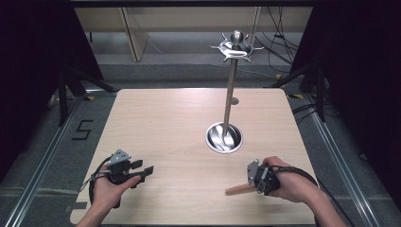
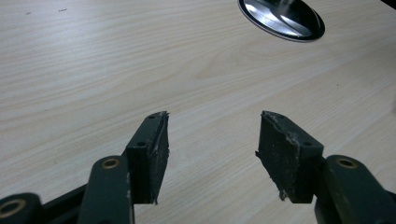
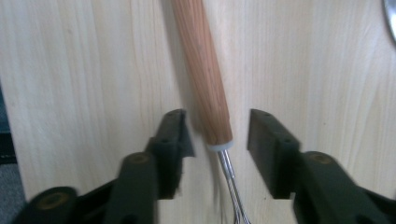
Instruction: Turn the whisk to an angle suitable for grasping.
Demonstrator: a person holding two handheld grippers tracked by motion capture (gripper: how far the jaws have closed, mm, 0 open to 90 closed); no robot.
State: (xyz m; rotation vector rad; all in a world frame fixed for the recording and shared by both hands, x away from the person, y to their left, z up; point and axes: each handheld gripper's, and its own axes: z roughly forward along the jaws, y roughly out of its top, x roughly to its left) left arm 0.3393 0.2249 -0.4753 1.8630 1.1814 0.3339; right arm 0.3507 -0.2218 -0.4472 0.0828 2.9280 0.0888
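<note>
A utensil with a wooden handle [image 1: 238, 190] [image 3: 201, 60] and a thin metal shaft [image 3: 229, 177] lies on the table near the front right. My right gripper [image 1: 254, 182] [image 3: 217, 128] hovers over it with the handle's lower end between its jaws. A gap shows on each side of the handle, so the gripper is open and the pads do not press. My left gripper [image 1: 143, 168] [image 2: 212, 135] rests at the front left, open, with only bare wood between its fingers.
A tall metal stand [image 1: 230, 94] with a crown of hooks [image 1: 235, 47] rises from a round shiny base [image 1: 223, 137] [image 2: 282, 18] at the table's centre right. The light wooden table [image 1: 165, 118] is ringed by dark curtains and floor rails.
</note>
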